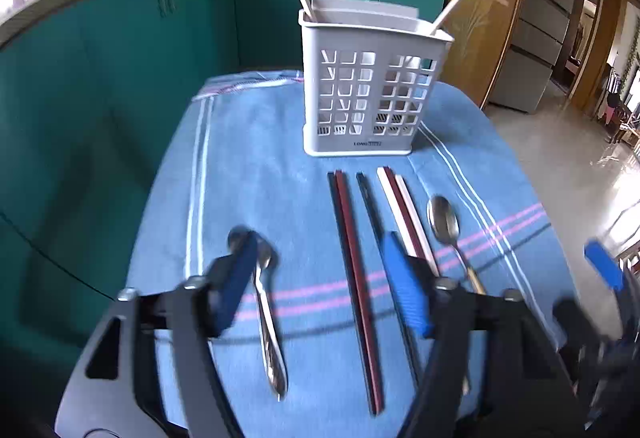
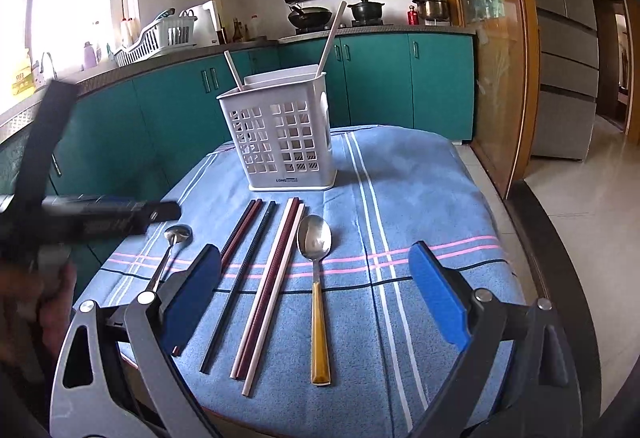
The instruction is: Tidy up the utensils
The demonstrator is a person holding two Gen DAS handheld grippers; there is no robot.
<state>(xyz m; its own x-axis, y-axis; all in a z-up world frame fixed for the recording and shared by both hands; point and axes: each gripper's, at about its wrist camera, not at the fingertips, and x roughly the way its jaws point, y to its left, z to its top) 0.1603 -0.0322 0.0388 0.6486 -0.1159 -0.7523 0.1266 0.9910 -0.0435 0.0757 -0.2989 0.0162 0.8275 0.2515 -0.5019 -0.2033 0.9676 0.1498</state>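
We count two white chopsticks (image 2: 330,38) already in caddy (image 2: 280,142) (far edge of counter (image 2: 420,198)). Left: five chopsticks (image 2: 272,278), two spoons (image 2: 316,238). Left tool (image 1: 320,278) half-open, right tool (image 2: 316,302) wide; both empty.

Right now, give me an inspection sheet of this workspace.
Surface: blue striped towel covering the table.
Job's things: white utensil caddy upright, two white chopsticks inside; five chopsticks, a yellow-handled spoon and a steel spoon lying loose in front.
Clutter: nothing seen.
Grippers: left gripper open over the chopsticks, holding nothing; right gripper open, empty.
Cables: nothing seen.
Surroundings: teal cabinets, stove with pots, range hood.
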